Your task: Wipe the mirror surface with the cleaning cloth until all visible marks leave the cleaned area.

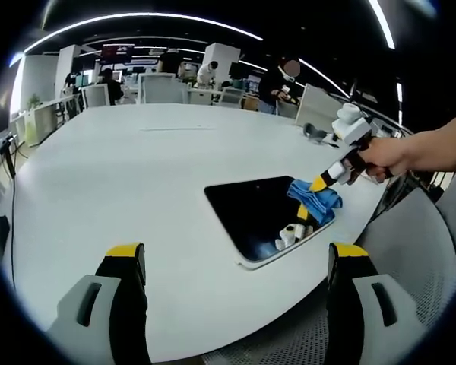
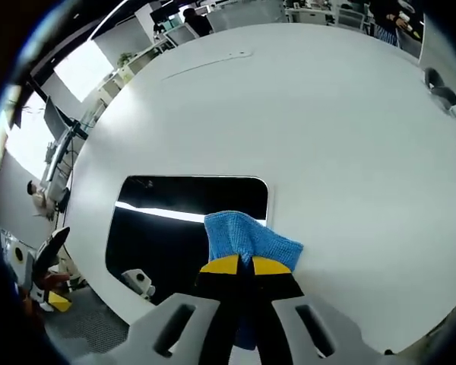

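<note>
- Left gripper view: the left gripper (image 1: 235, 262) stands with its yellow-tipped jaws wide apart, nothing between them, held back over the near edge of the white oval table (image 1: 121, 175). At about two o'clock from it lies the flat dark rectangular mirror with rounded corners (image 1: 254, 209), and on the mirror's right end sits the crumpled blue cleaning cloth (image 1: 317, 199). The right gripper (image 1: 319, 182) comes in from three o'clock in a person's hand (image 1: 387, 156), pressing that cloth down.
- This view gives what the other cannot: the hand, the angle of the tool against the glass, and the mirror's far left half lying bare of cloth.
- Right gripper view: the right gripper (image 2: 245, 265) has its jaws closed on the cloth (image 2: 251, 239), which fans out toward twelve o'clock over the mirror's (image 2: 182, 228) right-hand part. A bright reflected light streak crosses the glass.
- Here the pinch itself is plain, and the glass surface close up; I cannot make out marks on it.
- Judgement: wiping is under way. The next move calls for dragging the cloth flat toward nine o'clock across the uncovered glass, with steady downward pressure.
</note>
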Tool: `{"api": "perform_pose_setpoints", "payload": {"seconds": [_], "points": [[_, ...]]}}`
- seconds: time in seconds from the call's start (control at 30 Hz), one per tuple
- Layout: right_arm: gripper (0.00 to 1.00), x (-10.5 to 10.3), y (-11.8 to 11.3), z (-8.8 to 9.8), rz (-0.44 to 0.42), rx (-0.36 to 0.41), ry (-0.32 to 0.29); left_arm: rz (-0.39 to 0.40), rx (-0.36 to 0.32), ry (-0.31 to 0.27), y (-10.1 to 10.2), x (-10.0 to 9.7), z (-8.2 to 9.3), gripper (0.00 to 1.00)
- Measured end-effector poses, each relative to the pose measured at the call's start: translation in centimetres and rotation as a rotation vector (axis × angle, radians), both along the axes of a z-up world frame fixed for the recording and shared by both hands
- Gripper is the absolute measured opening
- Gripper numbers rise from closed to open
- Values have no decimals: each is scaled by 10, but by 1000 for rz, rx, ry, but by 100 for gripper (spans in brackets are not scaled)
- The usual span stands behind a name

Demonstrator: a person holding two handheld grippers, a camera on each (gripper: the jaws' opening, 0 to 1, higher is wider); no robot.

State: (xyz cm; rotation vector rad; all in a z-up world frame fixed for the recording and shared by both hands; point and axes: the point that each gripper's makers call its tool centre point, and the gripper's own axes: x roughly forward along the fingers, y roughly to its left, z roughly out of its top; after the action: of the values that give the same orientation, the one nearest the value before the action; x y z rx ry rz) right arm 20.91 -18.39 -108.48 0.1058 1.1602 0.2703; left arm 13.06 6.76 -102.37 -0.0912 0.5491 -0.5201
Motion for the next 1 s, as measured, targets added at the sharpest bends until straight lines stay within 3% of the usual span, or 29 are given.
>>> {"api": "perform_pose_setpoints", "payload": {"seconds": [1.0], "points": [[0, 35, -2, 1, 3, -14, -7, 21, 6, 9, 3, 1, -2, 99]]}}
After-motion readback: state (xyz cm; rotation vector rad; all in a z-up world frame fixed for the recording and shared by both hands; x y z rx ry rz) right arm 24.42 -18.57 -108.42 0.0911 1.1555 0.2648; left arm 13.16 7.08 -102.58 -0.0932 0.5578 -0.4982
